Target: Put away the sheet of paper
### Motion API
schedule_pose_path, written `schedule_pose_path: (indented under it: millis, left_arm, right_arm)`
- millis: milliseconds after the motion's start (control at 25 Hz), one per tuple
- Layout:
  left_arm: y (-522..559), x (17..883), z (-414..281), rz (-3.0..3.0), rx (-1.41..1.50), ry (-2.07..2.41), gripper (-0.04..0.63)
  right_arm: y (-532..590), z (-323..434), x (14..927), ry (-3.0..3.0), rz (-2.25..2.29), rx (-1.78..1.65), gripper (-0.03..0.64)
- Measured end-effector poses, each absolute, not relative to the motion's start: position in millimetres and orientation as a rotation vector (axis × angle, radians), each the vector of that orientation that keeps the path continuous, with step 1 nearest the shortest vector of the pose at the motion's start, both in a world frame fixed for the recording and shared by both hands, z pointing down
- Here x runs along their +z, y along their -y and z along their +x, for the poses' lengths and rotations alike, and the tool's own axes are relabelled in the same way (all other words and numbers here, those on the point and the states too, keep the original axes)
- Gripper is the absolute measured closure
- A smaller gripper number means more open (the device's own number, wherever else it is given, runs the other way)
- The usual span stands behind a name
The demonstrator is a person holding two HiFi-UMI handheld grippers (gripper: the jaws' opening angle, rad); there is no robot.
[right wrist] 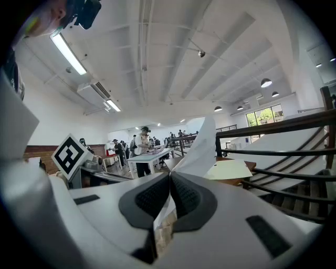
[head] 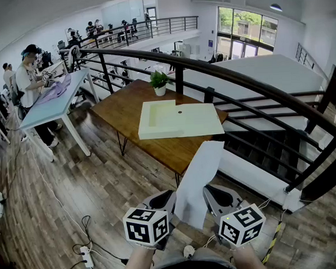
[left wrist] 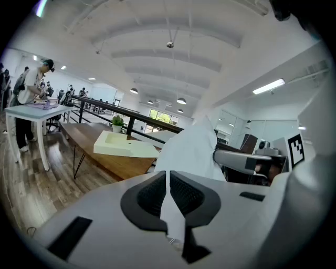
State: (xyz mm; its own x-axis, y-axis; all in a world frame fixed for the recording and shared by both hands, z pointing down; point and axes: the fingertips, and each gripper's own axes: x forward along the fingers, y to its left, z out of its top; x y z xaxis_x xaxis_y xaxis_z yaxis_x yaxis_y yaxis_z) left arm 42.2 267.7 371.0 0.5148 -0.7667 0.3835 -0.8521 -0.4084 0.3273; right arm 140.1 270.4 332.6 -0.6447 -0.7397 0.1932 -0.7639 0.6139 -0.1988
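You hold the sheet of paper [head: 199, 177] in the air in front of the wooden bench [head: 125, 113]. Your left claw [head: 165, 203] is pressed together on one side edge and your right claw [head: 216, 197] on the other. A cream tray [head: 181, 122] lies on the bench.
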Motion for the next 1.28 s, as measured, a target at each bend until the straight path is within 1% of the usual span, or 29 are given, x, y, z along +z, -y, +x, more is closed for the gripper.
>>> schedule_pose_path:
  millis: [680,1280]
  left_arm:
    - [-267,381,47,2.248,0.239,1.297,0.561]
    - [-252,393,40,2.173,0.236,1.377,0.561]
  right_arm:
    - [-262,136,344,2.758,1.219,0.411,0.586]
    - [-244,144,359,2.779,1.118,0.462,0.586]
